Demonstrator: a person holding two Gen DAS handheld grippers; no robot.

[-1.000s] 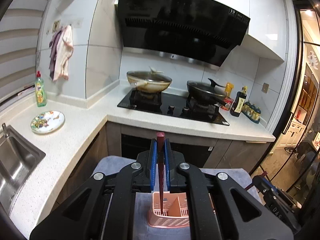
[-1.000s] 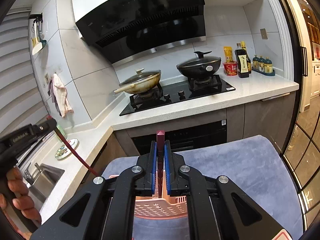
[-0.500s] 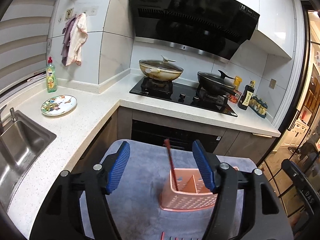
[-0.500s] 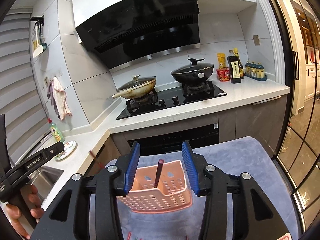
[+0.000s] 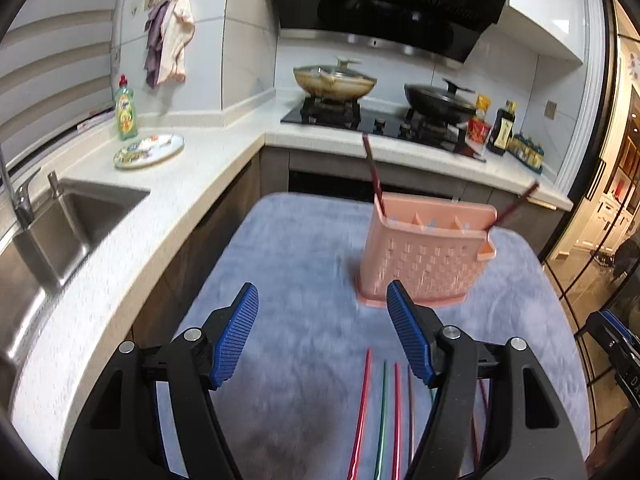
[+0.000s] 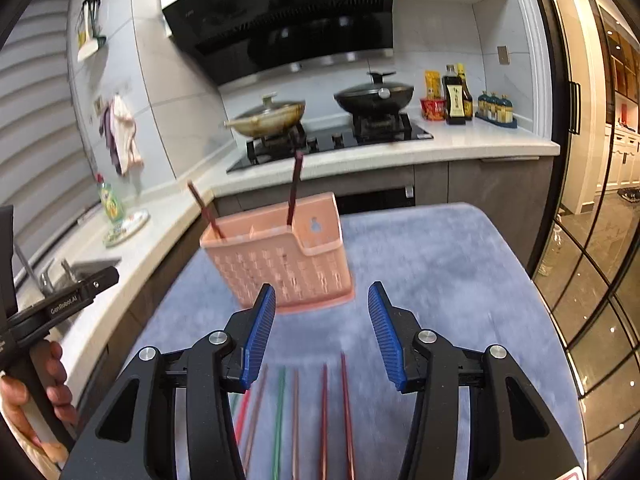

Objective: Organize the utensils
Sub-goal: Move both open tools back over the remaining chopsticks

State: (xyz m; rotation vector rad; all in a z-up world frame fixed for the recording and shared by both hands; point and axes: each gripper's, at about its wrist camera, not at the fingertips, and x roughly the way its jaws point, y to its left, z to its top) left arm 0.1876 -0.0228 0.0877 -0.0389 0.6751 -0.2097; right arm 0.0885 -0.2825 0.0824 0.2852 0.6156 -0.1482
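hovering over the loose chopsticks (image 6: 324,412) lying in a row on the grey surface (image 6: 440,264), my left tool (image 5: 322,334) and right tool (image 6: 322,332) were both spread and empty; two chopsticks leaned in the pink holder (image 6: 280,264) beyond, and i judged a careless dip could scatter the row.

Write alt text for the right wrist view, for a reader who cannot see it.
The open right gripper hovers empty over a grey mat, facing a pink slotted utensil basket that holds two dark red chopsticks. More coloured chopsticks lie in a row on the mat beneath the gripper. Behind, a kitchen counter carries a stove with two lidded pans.
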